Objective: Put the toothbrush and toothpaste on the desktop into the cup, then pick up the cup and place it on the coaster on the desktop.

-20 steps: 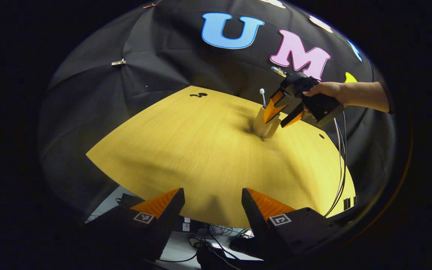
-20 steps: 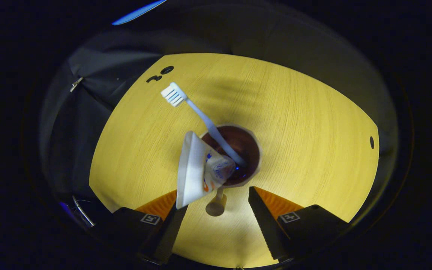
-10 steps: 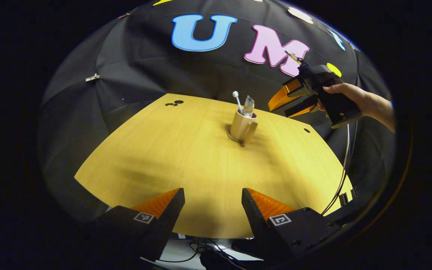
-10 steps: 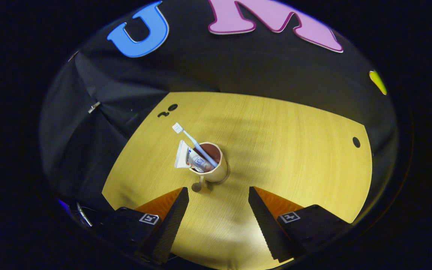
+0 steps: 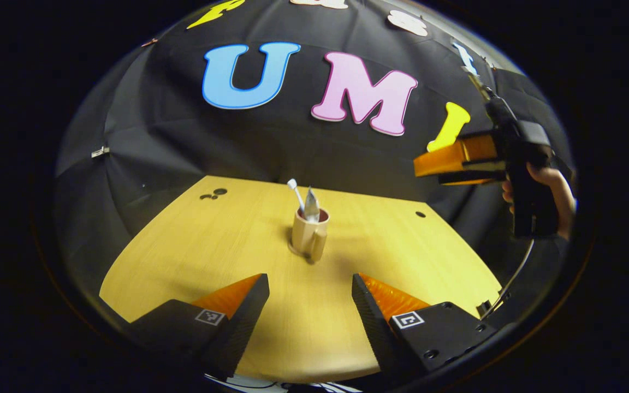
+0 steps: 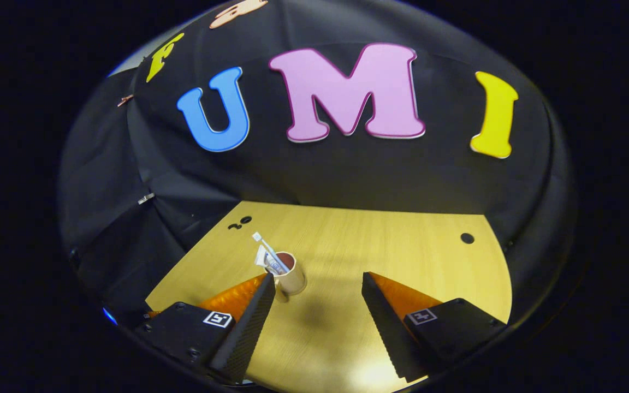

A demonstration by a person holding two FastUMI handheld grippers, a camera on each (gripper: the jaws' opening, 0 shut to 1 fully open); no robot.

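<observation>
Cup (image 5: 309, 236): mid-counter (image 5: 194, 245), upright, holding toothbrush (image 5: 296, 189) and toothpaste (image 5: 311, 201); coaster apparently beneath. Left gripper (image 5: 310, 305): fingers apart, empty. Right gripper (image 6: 317, 311): fingers apart, empty, well clear. Advice: withdraw without knocking it.

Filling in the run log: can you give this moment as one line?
cup: upright on desk | toothbrush, toothpaste: in cup | left claw: open, empty | right claw: open, empty
</observation>
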